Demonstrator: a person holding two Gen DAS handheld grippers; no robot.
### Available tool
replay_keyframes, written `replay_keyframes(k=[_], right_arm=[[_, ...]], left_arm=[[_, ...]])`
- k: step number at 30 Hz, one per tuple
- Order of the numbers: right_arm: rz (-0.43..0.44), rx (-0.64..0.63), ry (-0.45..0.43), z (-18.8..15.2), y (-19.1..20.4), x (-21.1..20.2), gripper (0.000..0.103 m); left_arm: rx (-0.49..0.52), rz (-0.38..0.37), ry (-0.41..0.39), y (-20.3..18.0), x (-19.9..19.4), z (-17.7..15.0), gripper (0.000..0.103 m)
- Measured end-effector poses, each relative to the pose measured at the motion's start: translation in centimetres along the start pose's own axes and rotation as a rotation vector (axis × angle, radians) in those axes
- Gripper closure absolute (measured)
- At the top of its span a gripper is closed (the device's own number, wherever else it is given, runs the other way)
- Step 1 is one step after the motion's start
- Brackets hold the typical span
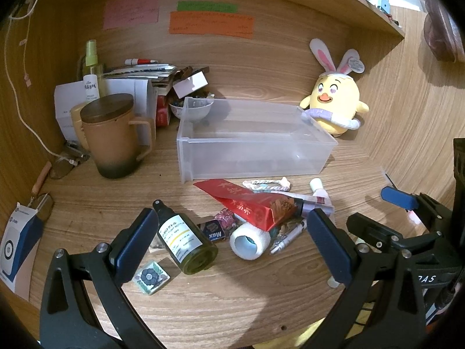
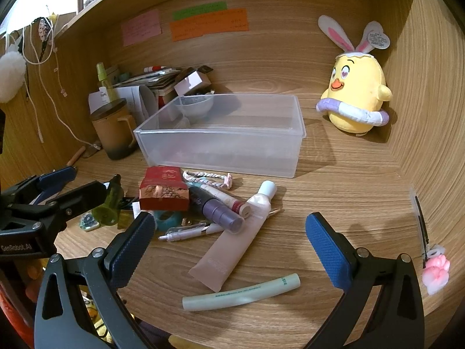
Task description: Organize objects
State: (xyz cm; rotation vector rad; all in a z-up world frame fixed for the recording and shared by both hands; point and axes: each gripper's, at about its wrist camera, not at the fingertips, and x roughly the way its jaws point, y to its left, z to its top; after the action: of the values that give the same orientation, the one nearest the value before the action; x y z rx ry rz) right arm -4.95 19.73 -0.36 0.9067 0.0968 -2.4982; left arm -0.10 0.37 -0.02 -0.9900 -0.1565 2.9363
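Left wrist view: left gripper (image 1: 232,241) jaws spread wide, holding nothing, low centre of frame over the clutter; green bottle (image 1: 186,244) lies just inside its left finger, white tape roll (image 1: 247,240) mid-gap. Clear bin (image 1: 250,136) sits mid-frame behind the pile. Right wrist view: right gripper (image 2: 229,244) also released and empty, pink tube (image 2: 232,241) and pale hose piece (image 2: 241,292) between its fingers; bin upper centre.

We see a bin (image 2: 221,136) at the middle of the desk (image 2: 334,203), a mug (image 1: 113,136) to its left and a plush chick (image 2: 356,96) behind its right end. Before the bin lies a heap: a packet (image 2: 162,193), tubes, a pen (image 2: 189,232). A hose (image 2: 241,292) lies nearest us, a bottle (image 1: 186,242) left of the heap.
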Motion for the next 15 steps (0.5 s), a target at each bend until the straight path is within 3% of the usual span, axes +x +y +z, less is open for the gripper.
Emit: replay_keyframes(k=[15], right_arm=[[-0.004,0.006,0.017,-0.76,-0.26,0.12,0.000]], left_arm=[[-0.011,-0.007,0.014,0.71,0.15,-0.61,0.000]])
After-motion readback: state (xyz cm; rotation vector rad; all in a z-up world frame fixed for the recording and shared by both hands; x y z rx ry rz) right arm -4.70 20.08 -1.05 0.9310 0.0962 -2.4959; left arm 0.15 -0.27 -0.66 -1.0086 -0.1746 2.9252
